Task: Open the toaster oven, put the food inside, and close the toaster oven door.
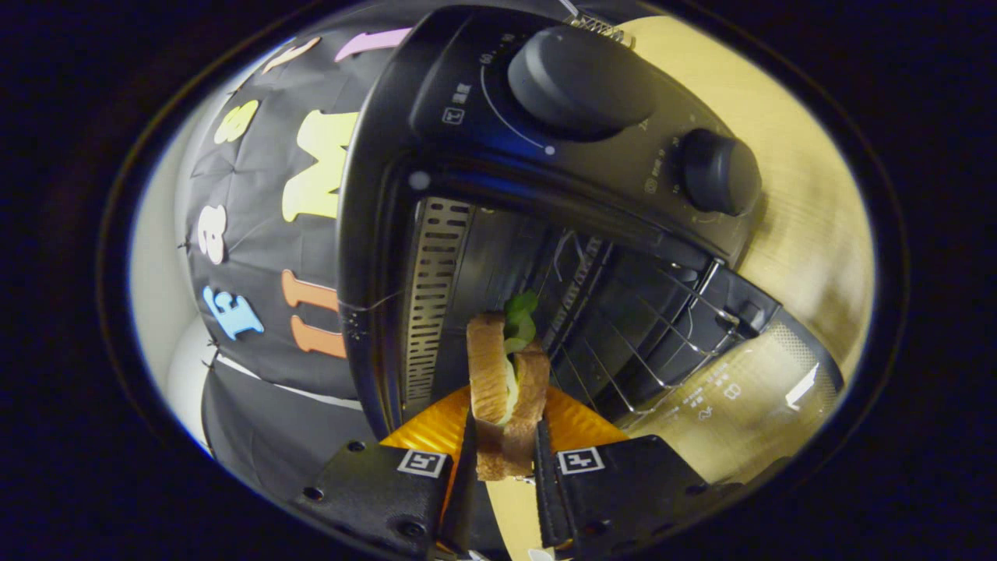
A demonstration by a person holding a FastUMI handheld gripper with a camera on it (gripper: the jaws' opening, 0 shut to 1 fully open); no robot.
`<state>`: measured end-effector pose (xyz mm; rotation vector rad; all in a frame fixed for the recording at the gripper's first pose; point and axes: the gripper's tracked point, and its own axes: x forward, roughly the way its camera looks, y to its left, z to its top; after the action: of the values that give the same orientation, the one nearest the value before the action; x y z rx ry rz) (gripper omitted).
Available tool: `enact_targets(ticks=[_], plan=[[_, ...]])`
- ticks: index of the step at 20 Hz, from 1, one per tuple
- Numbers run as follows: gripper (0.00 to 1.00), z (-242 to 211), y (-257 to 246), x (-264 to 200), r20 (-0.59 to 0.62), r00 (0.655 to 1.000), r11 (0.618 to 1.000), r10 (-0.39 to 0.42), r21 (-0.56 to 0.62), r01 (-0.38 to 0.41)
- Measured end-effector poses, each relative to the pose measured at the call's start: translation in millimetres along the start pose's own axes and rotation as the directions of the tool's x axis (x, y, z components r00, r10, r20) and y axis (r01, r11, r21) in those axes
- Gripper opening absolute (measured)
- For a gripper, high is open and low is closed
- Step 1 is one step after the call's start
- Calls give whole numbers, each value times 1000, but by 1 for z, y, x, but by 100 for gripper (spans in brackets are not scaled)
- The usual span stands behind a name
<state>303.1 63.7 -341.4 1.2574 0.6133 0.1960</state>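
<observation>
Wood table point(810, 195); sandwich point(505, 389) base behind gripper point(505, 460).

We cannot see the lower end of the sandwich point(505, 389), hidden between the gripper point(505, 456) fingers clamped on it. The toaster oven point(545, 195) cavity's depths stay dark, and its dial markings are too small to tell.

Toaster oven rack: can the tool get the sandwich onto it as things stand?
Probably yes. The door is open, the rack looks bare, and the tool, shut on the sandwich, is already at the opening.
</observation>
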Motion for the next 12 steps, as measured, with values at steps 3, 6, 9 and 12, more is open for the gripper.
enact_targets(ticks=[3,6,9,12], plan=[[49,-3,1,9,17,1000,1000,-13,-13,13],[66,-11,3,8,-10,997,993,-72,-98,70],[79,-11,1,3,-39,993,982,-109,-156,102],[92,-16,4,-9,-50,988,960,-149,-248,132]])
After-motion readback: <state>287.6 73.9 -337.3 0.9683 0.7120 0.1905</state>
